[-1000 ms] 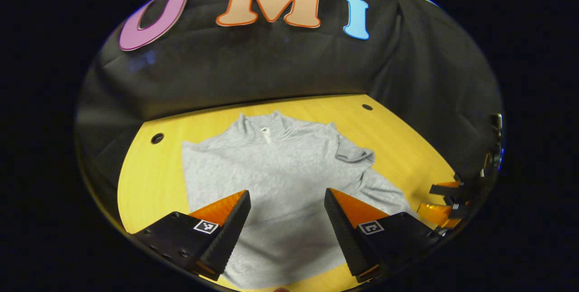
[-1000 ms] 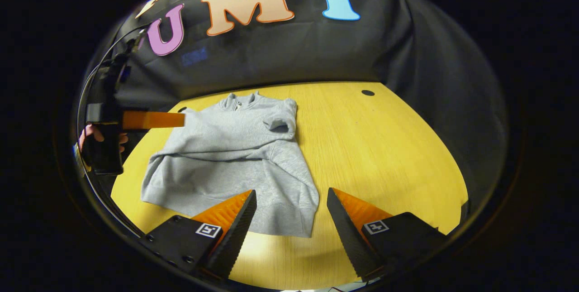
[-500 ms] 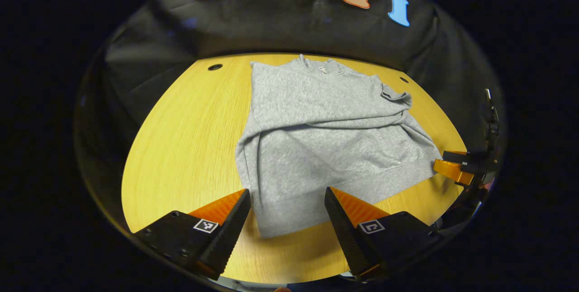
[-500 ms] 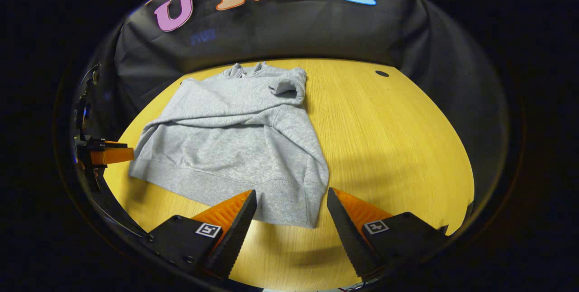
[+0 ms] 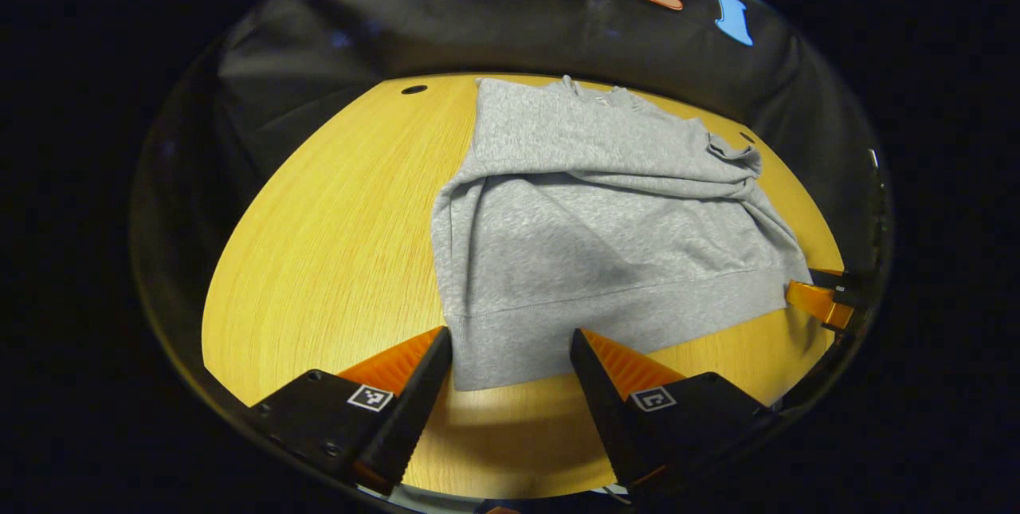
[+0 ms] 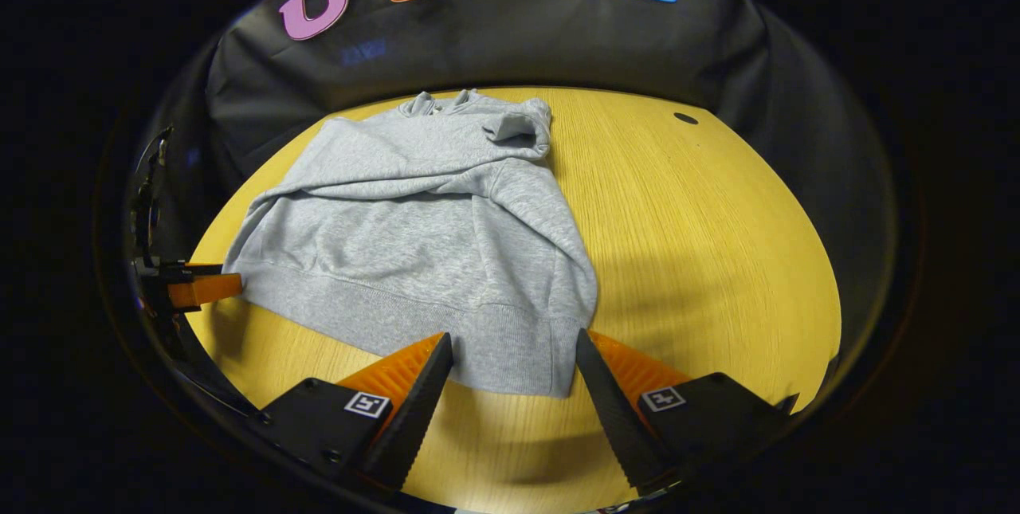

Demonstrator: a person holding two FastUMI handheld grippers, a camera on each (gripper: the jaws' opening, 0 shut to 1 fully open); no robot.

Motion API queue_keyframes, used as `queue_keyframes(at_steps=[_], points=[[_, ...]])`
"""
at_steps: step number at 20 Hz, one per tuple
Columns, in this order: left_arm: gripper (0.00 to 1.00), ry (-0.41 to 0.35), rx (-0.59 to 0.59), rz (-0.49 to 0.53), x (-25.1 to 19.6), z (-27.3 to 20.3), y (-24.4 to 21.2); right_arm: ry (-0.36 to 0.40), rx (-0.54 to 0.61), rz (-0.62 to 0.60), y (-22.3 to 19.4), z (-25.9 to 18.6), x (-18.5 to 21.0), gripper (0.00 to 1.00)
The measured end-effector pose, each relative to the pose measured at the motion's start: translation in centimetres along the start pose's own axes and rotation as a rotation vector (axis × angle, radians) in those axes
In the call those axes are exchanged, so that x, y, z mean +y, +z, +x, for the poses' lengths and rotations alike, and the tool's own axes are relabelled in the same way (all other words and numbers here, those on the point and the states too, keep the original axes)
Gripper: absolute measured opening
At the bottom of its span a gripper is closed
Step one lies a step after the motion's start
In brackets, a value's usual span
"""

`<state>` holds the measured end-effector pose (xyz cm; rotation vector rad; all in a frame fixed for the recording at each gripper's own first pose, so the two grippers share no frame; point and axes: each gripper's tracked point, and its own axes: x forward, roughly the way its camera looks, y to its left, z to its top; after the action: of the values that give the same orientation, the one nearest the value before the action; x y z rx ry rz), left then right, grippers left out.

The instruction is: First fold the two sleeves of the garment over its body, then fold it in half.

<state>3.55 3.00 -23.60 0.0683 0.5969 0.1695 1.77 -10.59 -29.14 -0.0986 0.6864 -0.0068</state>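
Grey sweatshirt (image 5: 606, 235) lies flat on the table (image 5: 335, 243), sleeves already folded in, hem nearest me. Left claw (image 5: 510, 355) and right claw (image 6: 514, 359) both gape empty, hem corners at 12 o'clock; collar farthest.

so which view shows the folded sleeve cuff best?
Right gripper view: the cuff lies open-ended and unobstructed on the sweatshirt. In the left gripper view the cuff sits smaller, near the far edge.

A heathered light-grey sweatshirt (image 5: 590, 243) lies on a yellow wood-grain worktop (image 5: 335, 243), against the black cloth wall (image 6: 494, 44)
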Motion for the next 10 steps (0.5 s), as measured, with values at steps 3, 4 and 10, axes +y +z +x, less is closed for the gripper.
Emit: queue_keyframes(at_steps=[3, 4, 10], points=[[0.92, 0.005, -0.019, -0.014, -0.3, 0.2, 0.1, 0.005, 0.000, 0.007, 0.0, 0.2, 0.2, 0.94], [0.92, 0.000, -0.024, -0.003, -0.4, 0.2, 0.1, 0.014, 0.002, 0.007, 0.0, 0.2, 0.4, 0.87], [0.53, -0.076, -0.020, 0.031, -1.8, 1.0, 0.9, 0.110, 0.048, 0.021, 0.0, 0.6, 3.0, 0.25]])
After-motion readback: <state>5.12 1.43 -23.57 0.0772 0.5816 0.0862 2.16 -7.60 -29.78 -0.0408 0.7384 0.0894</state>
